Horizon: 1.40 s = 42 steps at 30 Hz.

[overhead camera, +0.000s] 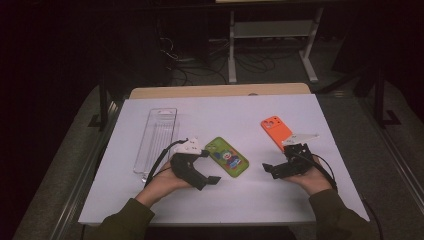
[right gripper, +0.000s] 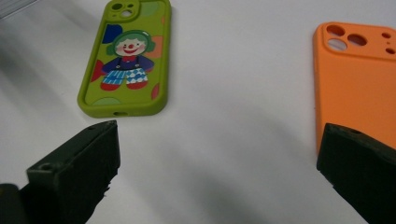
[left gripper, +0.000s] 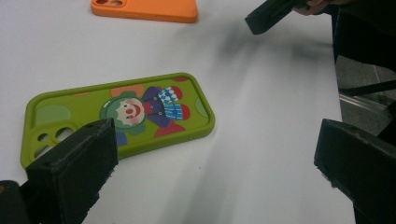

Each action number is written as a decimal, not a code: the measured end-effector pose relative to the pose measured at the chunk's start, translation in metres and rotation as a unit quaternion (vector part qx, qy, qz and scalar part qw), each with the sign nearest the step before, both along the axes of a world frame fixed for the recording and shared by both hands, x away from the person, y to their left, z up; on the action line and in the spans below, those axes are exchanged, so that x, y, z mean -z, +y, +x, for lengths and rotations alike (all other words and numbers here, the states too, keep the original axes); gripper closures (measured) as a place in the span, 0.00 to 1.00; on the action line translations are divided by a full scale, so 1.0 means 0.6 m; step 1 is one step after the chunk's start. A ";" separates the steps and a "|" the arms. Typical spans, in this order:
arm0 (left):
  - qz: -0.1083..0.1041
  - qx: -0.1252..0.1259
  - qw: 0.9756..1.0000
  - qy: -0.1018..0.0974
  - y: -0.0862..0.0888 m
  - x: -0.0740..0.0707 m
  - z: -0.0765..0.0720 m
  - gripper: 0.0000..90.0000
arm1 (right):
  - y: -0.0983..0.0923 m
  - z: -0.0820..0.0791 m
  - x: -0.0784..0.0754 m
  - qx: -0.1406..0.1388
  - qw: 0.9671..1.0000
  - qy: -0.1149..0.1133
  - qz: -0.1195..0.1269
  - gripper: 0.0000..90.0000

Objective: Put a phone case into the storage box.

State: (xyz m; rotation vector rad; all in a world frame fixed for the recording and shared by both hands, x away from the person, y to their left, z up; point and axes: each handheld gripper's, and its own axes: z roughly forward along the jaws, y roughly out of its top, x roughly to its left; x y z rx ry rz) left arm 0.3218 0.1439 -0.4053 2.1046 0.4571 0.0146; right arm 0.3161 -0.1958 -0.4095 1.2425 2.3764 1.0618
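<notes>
Table, left to right around a green clown phone case: clear tray far left; left gripper just left, wide open, empty; right gripper right, likewise; orange case beyond. Likely pre-grasp; next, close on a case.

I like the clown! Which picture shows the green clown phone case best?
The right gripper view: the green clown phone case lies whole, close and uncovered. The left gripper view shows it close too, but a jaw hides one corner. In the high view it is small, between the two grippers.

Bright white table, dark dim surroundings, soft blurred shadows.
</notes>
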 end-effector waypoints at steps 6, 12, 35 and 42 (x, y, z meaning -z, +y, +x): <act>0.016 0.015 1.000 0.001 -0.003 0.006 -0.003 0.00 | -0.002 0.029 0.006 0.013 0.999 0.016 -0.025 0.00; 0.014 0.022 1.000 -0.007 -0.003 0.008 0.002 0.00 | -0.001 0.056 0.001 0.024 0.998 0.027 -0.041 0.00; 0.000 0.005 1.000 0.004 0.006 0.002 0.003 0.00 | -0.025 0.173 -0.029 0.032 0.993 0.069 -0.093 0.00; -0.001 0.004 1.000 0.006 0.006 0.003 0.003 0.00 | -0.034 0.204 -0.008 0.044 0.987 0.100 -0.118 0.00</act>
